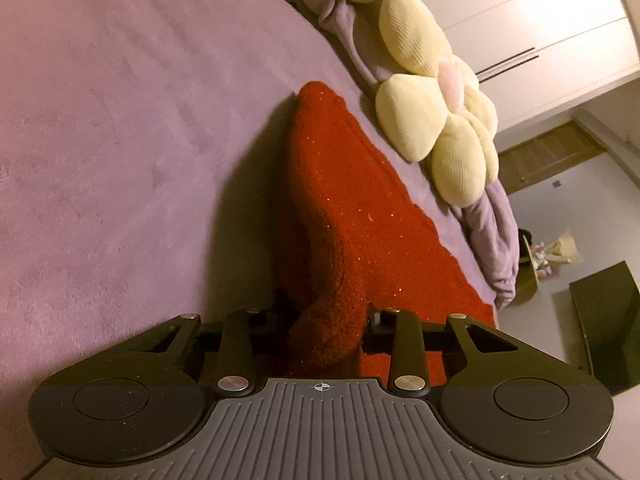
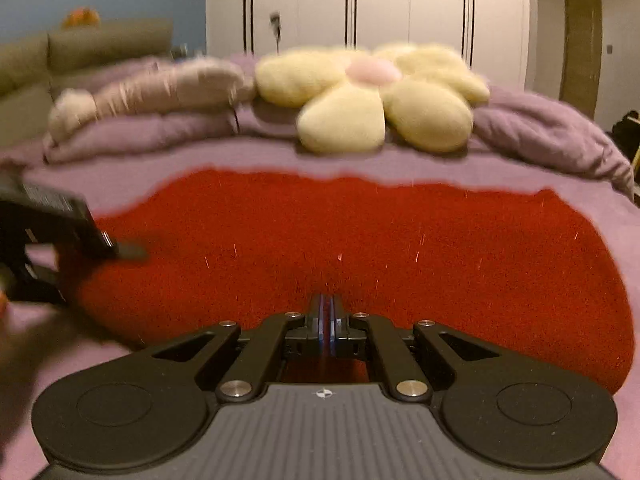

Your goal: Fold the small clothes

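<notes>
A red knitted garment point(image 1: 352, 208) lies on the purple bed cover point(image 1: 120, 140). My left gripper point(image 1: 326, 316) is shut on a bunched edge of it, and the fabric rises in a ridge between the jaws. In the right wrist view the red garment point(image 2: 360, 236) spreads wide and flat. My right gripper point(image 2: 329, 308) is shut at the garment's near edge, fingers pressed together; I cannot tell whether cloth is pinched between them. The left gripper point(image 2: 120, 250) shows at the garment's left edge in that view.
A cream flower-shaped cushion point(image 2: 372, 96) and a folded purple duvet point(image 2: 152, 128) lie along the far side of the bed. White wardrobes point(image 2: 360, 8) stand behind. A door point(image 2: 580, 40) is at the right, a grey sofa point(image 2: 60, 56) at the left.
</notes>
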Demonstrator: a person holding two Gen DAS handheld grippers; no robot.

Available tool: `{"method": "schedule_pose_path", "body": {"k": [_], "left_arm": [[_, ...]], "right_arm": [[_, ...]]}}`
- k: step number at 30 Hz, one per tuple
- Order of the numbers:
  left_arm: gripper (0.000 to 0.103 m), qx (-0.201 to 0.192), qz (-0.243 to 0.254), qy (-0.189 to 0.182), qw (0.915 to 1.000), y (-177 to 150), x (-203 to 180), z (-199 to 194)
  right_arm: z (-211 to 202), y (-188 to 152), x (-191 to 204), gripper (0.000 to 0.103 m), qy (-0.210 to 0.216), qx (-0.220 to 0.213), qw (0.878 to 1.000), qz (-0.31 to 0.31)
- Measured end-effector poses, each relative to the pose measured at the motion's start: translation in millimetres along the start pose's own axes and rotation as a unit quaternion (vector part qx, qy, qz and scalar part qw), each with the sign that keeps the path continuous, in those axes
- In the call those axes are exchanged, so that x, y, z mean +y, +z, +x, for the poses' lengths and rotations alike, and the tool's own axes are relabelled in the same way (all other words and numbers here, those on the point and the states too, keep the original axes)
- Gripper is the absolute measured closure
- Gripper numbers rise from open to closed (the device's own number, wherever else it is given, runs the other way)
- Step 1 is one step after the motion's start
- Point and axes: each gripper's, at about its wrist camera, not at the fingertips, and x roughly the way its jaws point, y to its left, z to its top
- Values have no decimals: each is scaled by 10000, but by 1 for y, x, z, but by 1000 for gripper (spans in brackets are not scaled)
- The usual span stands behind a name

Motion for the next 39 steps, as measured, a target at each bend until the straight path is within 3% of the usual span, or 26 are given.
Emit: {"method": "schedule_pose_path", "body": {"k": [5, 7, 8, 9, 10, 14, 16, 19, 21, 28, 30, 34, 36, 37, 39], "left_arm": [[71, -135, 204, 2, 9997, 3, -13, -8], [72, -194, 310, -10, 9993, 5, -23, -9], [72, -214, 373, -9, 9991, 6, -27, -9], [73, -203, 426, 2, 9989, 6, -30, -9], [73, -199, 455, 42, 9988, 6, -33, -9], [74, -303, 777, 165, 9964, 6, -54, -17], [74, -344, 1049, 202, 9937, 6, -71, -20], [74, -449, 1763, 351, 9827, -1, -108, -21], [74, -464, 2369, 328, 9699, -12, -142, -16], [74, -20, 3681, -43, 9298, -80, -233, 45], [74, 197, 3833, -78, 9234, -103, -243, 71], [70, 747, 3778, -44, 9229, -141, -242, 120], [68, 738, 4032, -34, 9121, -157, -236, 133], [57, 678, 4123, -126, 9084, -160, -235, 130], [36, 773, 3902, -499, 9161, -154, -234, 116]], "right_arm": [[-15, 1, 5, 101, -86, -216, 9995, -201], [-23, 0, 2, 100, -351, -447, 9982, -173], [-18, -3, 0, 100, -409, -329, 9985, -157], [-3, -7, -4, 101, -289, 222, 9993, -113], [3, -11, -8, 101, -202, 400, 9990, -69], [-18, 1, -37, 101, 240, 214, 9977, 591], [-36, -1, -50, 101, -77, -38, 9979, 645], [-57, -9, -69, 100, -619, -118, 9958, 662], [-72, -17, -85, 100, -803, -173, 9932, 820], [-107, -34, -134, 99, -1254, -369, 9802, 1487], [-112, -39, -146, 99, -1367, -381, 9773, 1575], [-115, -51, -165, 99, -1591, -215, 9733, 1643], [-116, -56, -170, 99, -1598, -127, 9728, 1670], [-116, -57, -172, 99, -1578, -98, 9731, 1678], [-116, -57, -174, 99, -1477, -45, 9749, 1666]]}}
